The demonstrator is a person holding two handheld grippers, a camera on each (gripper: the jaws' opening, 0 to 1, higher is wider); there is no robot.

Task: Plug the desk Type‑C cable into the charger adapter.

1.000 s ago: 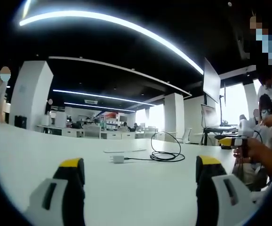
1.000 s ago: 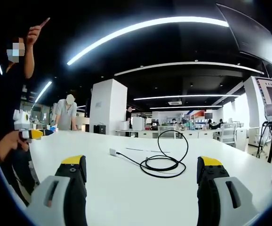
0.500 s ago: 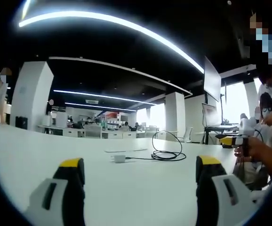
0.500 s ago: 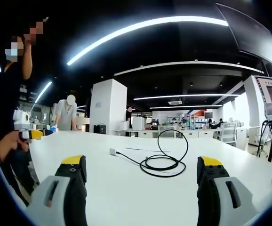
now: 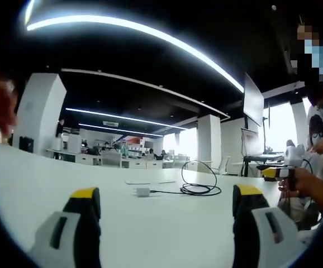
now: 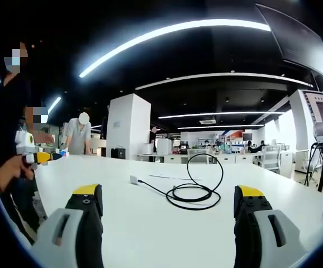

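In the left gripper view, the left gripper [image 5: 164, 209] rests low over the bare white desk [image 5: 38, 184] with its two yellow-tipped jaws wide apart and nothing between them. Far across the desk, a little left of centre, lies the small white block-shaped charger adapter [image 5: 142, 191]. The thin black Type-C cable [image 5: 198, 187] runs off to its right, where it ends in a loose coil with one loop standing up. Whether the cable end near the adapter is already seated in it is too small to tell. At the far right, a person's hand holds the other gripper, the right gripper [image 5: 274, 172], at the desk's edge.

In the right gripper view, the right gripper [image 6: 167, 209] likewise has its jaws spread and empty. The cable [image 6: 192, 194] lies coiled in the middle of the desk [image 6: 295, 206], and its straight run leads left and farther away to the adapter [image 6: 133, 180]. Both lie well apart from the jaws. At the far left, the left gripper [image 6: 33, 158] shows in a person's hand.

As I judge it, nothing of the task has started: neither gripper has approached or taken hold of cable or adapter, so grasping, lining up and plugging all remain.
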